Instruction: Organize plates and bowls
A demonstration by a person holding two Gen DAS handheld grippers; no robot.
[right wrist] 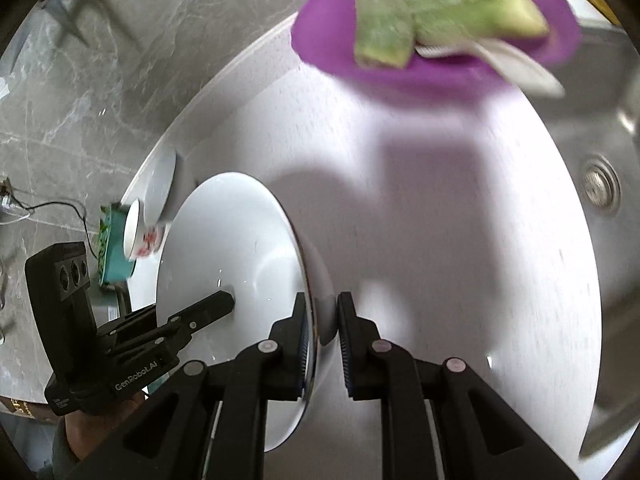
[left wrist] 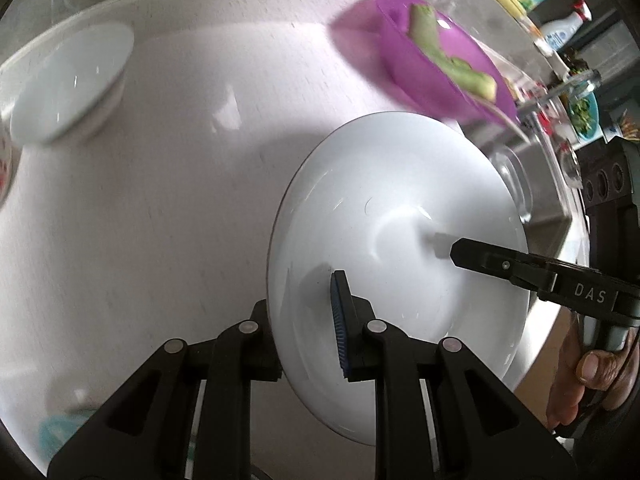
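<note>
Both tools, left (left wrist: 306, 332) and right (right wrist: 322, 344), are clenched on opposite rims of our white plate (left wrist: 400, 216), held above the tabletop (left wrist: 180, 200). Glazed, stiff, breakable and probably slippery, so rim grips suit. Purple bowl (left wrist: 436, 60) sits at one o'clock.

White round table (left wrist: 160, 208) beside grey marble floor (right wrist: 80, 80).

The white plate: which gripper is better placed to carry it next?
Neither alone: the left gripper and the right gripper each clamp an opposite rim of the white plate.
</note>
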